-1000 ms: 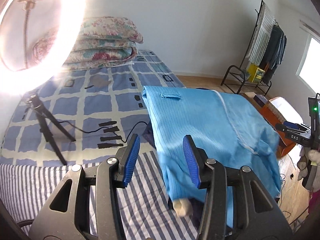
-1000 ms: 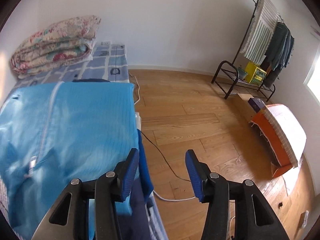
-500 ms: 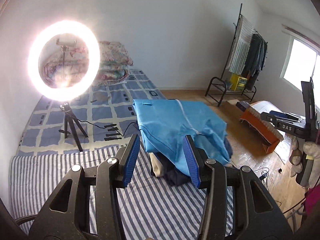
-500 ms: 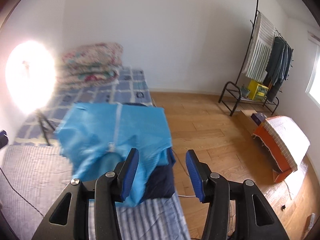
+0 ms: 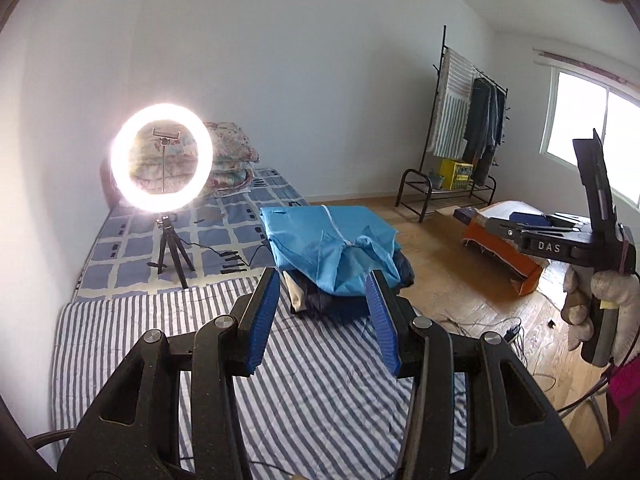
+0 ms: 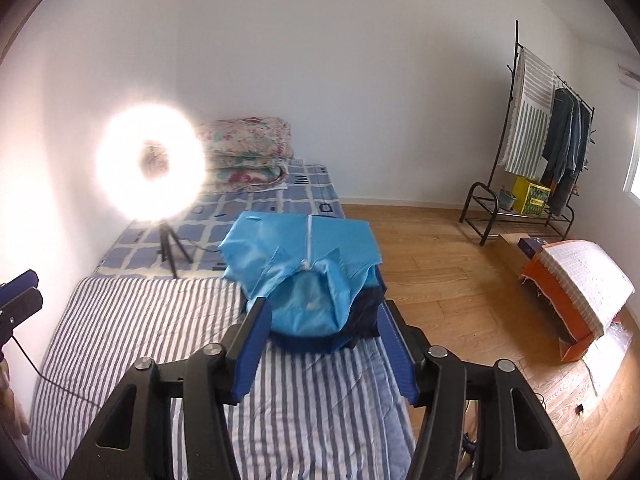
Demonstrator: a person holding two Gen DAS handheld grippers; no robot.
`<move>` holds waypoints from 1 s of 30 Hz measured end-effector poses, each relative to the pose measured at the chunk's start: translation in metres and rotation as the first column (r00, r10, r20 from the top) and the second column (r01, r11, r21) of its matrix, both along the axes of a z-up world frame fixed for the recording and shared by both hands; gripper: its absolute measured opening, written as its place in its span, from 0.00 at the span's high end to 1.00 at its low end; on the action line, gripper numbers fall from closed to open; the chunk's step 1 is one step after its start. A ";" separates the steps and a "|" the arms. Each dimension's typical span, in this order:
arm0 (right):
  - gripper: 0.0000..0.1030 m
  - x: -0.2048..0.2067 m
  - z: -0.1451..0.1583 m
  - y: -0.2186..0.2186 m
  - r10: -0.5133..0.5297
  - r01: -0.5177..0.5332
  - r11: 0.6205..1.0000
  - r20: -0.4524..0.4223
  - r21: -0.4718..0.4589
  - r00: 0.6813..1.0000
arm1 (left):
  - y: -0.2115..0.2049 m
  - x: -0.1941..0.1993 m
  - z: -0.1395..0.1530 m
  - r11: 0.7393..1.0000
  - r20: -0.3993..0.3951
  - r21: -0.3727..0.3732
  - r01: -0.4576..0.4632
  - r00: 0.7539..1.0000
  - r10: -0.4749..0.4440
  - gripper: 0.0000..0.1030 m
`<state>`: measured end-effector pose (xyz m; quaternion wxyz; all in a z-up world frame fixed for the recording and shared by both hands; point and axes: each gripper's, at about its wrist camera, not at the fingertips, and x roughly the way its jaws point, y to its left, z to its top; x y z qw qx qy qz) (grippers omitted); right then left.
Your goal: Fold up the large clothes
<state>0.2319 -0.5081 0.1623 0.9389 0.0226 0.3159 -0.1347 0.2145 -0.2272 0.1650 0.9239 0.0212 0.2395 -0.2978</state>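
A folded light-blue garment [image 5: 332, 242] [image 6: 304, 256] lies on top of a pile of dark folded clothes [image 5: 344, 300] [image 6: 362, 312] near the right edge of the striped mattress [image 5: 168, 340] [image 6: 132, 320]. My left gripper [image 5: 325, 312] hangs open well back from the pile, nothing between its blue pads. My right gripper [image 6: 322, 336] is also back from the pile, empty, and its jaws are opening. The right gripper's body with a gloved hand [image 5: 608, 292] shows at the right edge of the left wrist view.
A lit ring light on a tripod [image 5: 162, 164] [image 6: 150, 166] stands on the checked bedding [image 5: 224, 228], its cable trailing. Folded floral quilts [image 6: 244, 152] lie at the wall. On the wooden floor: a clothes rack [image 5: 468, 136] [image 6: 540, 148], an orange box [image 6: 576, 300], cables [image 5: 480, 320].
Both grippers have pulled back and up from the blue garment, which now lies far ahead on the pile. The right gripper's jaws stand wider than before.
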 end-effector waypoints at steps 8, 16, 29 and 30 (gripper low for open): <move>0.29 -0.059 -0.026 0.034 -0.005 0.005 0.999 0.018 0.040 1.000 | 0.022 -0.068 -0.034 0.999 -0.025 0.028 0.019 1.000 -0.018 0.47; 0.16 -0.090 -0.069 0.070 -0.002 0.001 0.999 0.038 0.032 0.999 | 0.035 -0.101 -0.082 0.998 -0.048 0.069 0.010 0.999 -0.007 0.32; 0.02 -0.117 -0.120 0.081 -0.078 0.074 0.996 0.100 0.049 0.992 | 0.031 -0.111 -0.119 0.992 -0.024 0.130 -0.004 1.000 0.008 0.16; 0.01 -0.119 -0.123 0.081 -0.084 0.078 0.996 0.111 0.053 0.990 | 0.031 -0.111 -0.120 0.991 -0.024 0.132 -0.008 1.000 0.011 0.16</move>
